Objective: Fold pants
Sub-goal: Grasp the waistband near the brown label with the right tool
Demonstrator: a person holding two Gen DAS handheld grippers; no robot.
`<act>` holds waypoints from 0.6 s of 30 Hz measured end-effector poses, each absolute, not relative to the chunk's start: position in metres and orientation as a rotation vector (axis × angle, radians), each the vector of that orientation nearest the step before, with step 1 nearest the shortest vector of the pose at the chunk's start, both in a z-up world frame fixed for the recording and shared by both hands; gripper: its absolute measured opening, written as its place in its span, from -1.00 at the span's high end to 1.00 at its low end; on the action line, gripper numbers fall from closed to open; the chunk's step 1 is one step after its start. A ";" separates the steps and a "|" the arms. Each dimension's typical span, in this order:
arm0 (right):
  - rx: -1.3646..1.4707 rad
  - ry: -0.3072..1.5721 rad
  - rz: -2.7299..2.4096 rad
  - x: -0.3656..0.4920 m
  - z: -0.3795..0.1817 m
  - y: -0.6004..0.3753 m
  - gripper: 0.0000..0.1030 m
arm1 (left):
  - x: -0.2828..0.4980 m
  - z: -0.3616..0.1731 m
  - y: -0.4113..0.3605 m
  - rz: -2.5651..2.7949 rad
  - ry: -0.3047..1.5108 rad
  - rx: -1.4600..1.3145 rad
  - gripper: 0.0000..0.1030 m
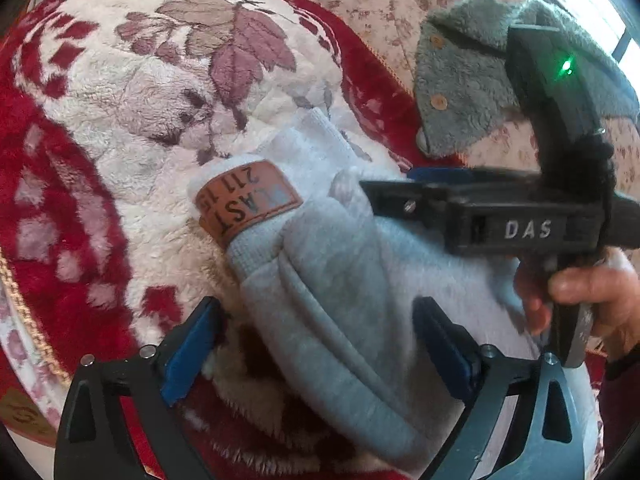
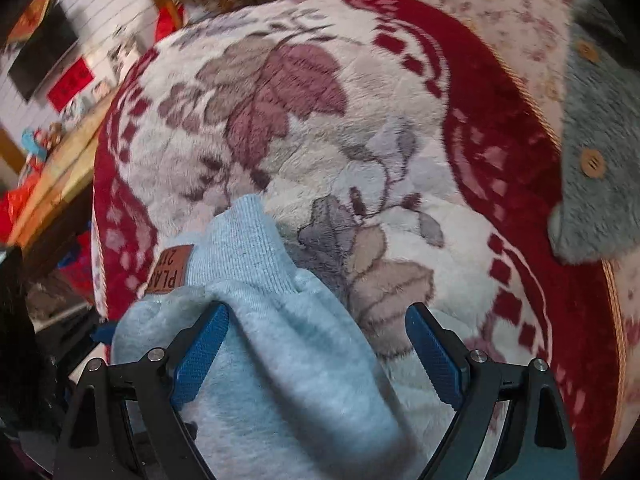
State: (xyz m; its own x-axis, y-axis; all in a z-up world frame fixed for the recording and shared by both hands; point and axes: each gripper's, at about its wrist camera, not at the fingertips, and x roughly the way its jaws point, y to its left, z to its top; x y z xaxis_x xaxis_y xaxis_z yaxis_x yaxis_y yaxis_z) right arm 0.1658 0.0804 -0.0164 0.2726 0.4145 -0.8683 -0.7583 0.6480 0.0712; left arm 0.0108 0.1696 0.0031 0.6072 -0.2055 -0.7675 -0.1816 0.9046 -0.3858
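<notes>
The left gripper (image 1: pixel 316 344) has its jaws spread wide, and a rolled edge of the light grey pants (image 1: pixel 320 280) lies between them without being pinched. The right gripper (image 2: pixel 316 354) is also spread, with a thick ridge of the same cloth running up between its blue pads (image 2: pixel 200 354); neither pad seems to press it.

The pants lie bunched on the bed, in a compact bundle with the fleecy inside partly turned out and the brown leather patch (image 1: pixel 248 204) on the ribbed band facing up. Judging by this, at least one fold is probably made, but the bundle looks loose and uneven. Smoothing, and maybe a last fold, seems to remain.

Under the pants is a plush blanket (image 1: pixel 132 92) in red and cream with a big leaf pattern. Beyond it lies a flowered sheet (image 1: pixel 384 4), and on that a grey fleece garment (image 1: pixel 464 80) with wooden buttons, well apart from the pants. At the far left of the right wrist view the room shows a white wall with a dark screen (image 2: pixel 44 56) and red decorations; it is blurred.
</notes>
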 end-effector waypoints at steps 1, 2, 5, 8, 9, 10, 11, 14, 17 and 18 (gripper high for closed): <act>-0.381 1.035 0.830 0.168 -0.019 0.081 -0.75 | 0.011 0.002 0.169 -0.019 0.908 -0.457 -0.87; -0.357 1.058 0.849 0.170 -0.022 0.081 -0.59 | 0.011 0.002 0.168 -0.021 0.900 -0.451 -0.86; -0.335 1.068 0.880 0.167 -0.022 0.082 -0.23 | 0.014 0.003 0.167 -0.063 0.871 -0.446 -0.44; -0.374 1.047 0.867 0.158 -0.013 0.084 0.01 | 0.015 0.004 0.170 -0.108 0.862 -0.480 0.08; -0.392 1.037 0.863 0.155 -0.009 0.086 0.09 | 0.014 0.005 0.171 -0.123 0.859 -0.495 0.25; -0.408 1.026 0.859 0.153 -0.006 0.086 0.12 | 0.012 0.008 0.170 -0.131 0.860 -0.502 0.30; -0.430 1.014 0.858 0.149 -0.001 0.087 0.16 | 0.011 0.012 0.169 -0.129 0.857 -0.490 0.35; -0.470 0.974 0.857 0.138 0.017 0.086 0.21 | 0.003 0.029 0.158 -0.111 0.823 -0.421 0.40; -0.479 0.921 0.862 0.125 0.041 0.079 0.21 | -0.009 0.051 0.150 -0.110 0.769 -0.378 0.41; -0.473 0.911 0.864 0.123 0.047 0.076 0.21 | -0.012 0.058 0.148 -0.112 0.754 -0.369 0.42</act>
State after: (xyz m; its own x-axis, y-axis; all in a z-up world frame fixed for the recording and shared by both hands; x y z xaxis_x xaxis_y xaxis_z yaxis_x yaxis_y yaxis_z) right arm 0.1229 0.0763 0.0474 0.3232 0.4424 -0.8365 -0.8122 0.5833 -0.0053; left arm -0.0123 0.1476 0.0580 0.7262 -0.2299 -0.6479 -0.0322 0.9300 -0.3661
